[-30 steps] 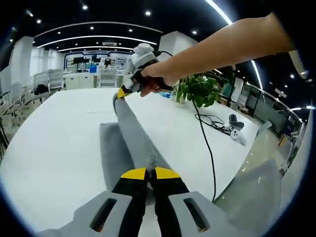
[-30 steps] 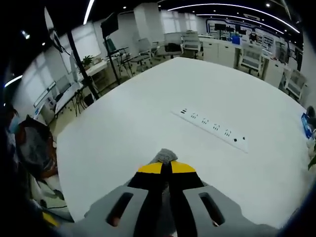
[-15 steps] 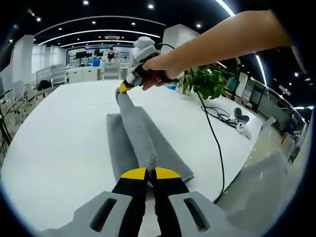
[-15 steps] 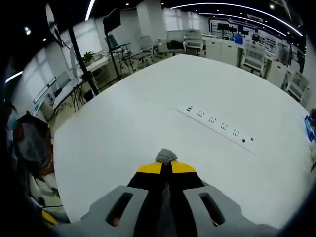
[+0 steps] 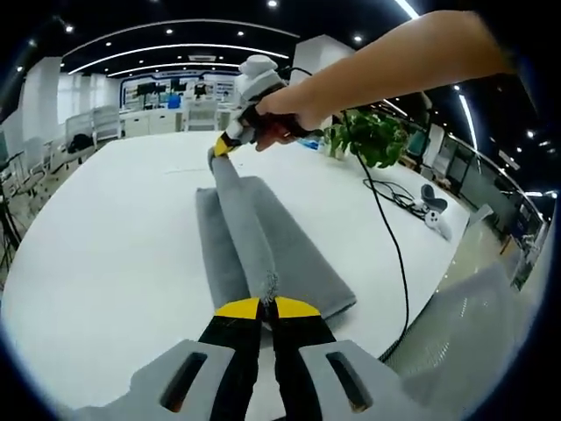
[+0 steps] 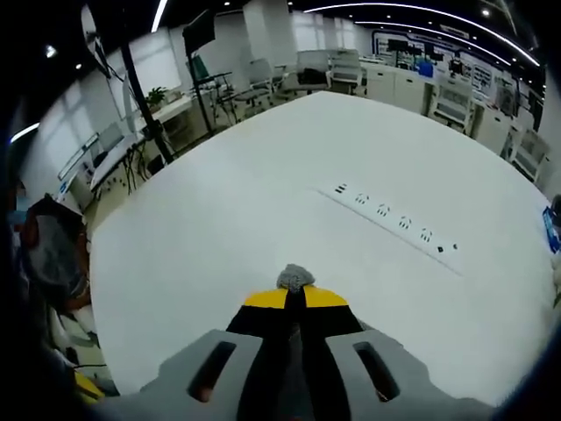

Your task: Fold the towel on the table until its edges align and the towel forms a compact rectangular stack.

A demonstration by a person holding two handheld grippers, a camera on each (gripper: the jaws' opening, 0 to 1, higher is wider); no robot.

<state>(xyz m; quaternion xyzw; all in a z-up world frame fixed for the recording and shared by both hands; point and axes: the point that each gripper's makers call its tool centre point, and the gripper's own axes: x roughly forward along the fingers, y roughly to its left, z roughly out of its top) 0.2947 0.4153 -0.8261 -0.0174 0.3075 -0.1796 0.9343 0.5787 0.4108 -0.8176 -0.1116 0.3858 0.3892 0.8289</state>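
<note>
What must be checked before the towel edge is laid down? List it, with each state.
1. Left gripper shut on towel corner: ok.
2. Right gripper pinches the far end: ok.
3. Lifted edge stretched straight between the two: ok.
4. Lower layer flat on the table: ok.
5. Edges aligned: cannot tell, the raised fold hides them.
6. Cable off the towel: ok.

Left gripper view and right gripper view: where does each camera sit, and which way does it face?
Left gripper view: rides the left gripper, facing along the grey towel to the right gripper; a hand and forearm show.
Right gripper view: rides the right gripper, facing over the white table to a power strip.
Shared: towel and table; each gripper's jaws pinch towel.
</note>
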